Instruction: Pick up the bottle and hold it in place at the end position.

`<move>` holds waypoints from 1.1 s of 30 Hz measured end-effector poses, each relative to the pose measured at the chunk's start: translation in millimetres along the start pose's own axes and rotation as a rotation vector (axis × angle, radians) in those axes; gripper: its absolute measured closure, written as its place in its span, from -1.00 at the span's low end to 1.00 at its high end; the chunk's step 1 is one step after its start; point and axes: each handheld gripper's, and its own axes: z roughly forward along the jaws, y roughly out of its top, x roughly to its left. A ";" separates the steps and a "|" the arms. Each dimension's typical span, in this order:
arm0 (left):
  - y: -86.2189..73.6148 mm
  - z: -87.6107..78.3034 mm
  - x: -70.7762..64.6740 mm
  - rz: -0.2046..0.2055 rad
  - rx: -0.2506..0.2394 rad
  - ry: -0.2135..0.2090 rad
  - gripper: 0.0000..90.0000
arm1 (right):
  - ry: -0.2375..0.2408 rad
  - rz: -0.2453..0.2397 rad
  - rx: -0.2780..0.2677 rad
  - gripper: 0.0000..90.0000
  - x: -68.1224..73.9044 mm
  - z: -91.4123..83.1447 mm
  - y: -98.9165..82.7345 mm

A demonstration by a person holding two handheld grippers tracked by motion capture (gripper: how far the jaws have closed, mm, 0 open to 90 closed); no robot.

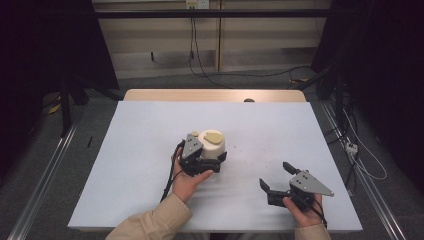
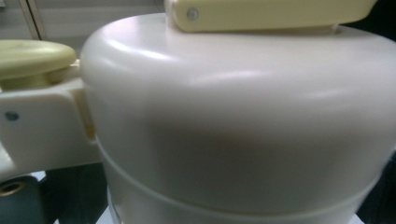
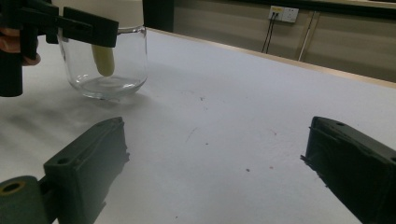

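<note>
A glass jar (image 1: 214,145) with a white domed lid (image 2: 243,116) and a pale yellow handle (image 2: 261,11) stands near the middle of the white mat. My left gripper (image 1: 207,159) is shut on the jar from the near side, just under the lid. The glass body (image 3: 123,65) stands on the mat at the top left of the right gripper view, with the left gripper's black jaw across its top and a yellow part hanging inside. My right gripper (image 1: 276,176) rests low at the front right, open, its jaws (image 3: 215,135) apart over bare mat.
The white mat (image 1: 150,150) covers most of the wooden table (image 1: 215,95). Metal rails run along both sides of the table on the floor. Cables lie on the floor beyond the far edge and to the right.
</note>
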 end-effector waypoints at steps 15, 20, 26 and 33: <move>3.3 7.1 7.1 0.002 -0.003 0.008 -0.89 | 0.001 -0.001 -0.002 -0.90 0.5 -0.8 0.3; 4.3 9.8 10.7 0.007 -0.007 0.013 -0.89 | 0.000 -0.001 -0.003 -0.90 0.4 -1.3 0.4; 4.0 11.9 14.4 0.002 -0.007 0.024 -0.89 | -0.003 0.003 -0.005 -0.90 0.4 -1.6 0.4; 2.4 15.7 15.4 0.007 0.004 0.033 -0.89 | -0.003 0.002 -0.006 -0.90 0.5 -1.6 0.5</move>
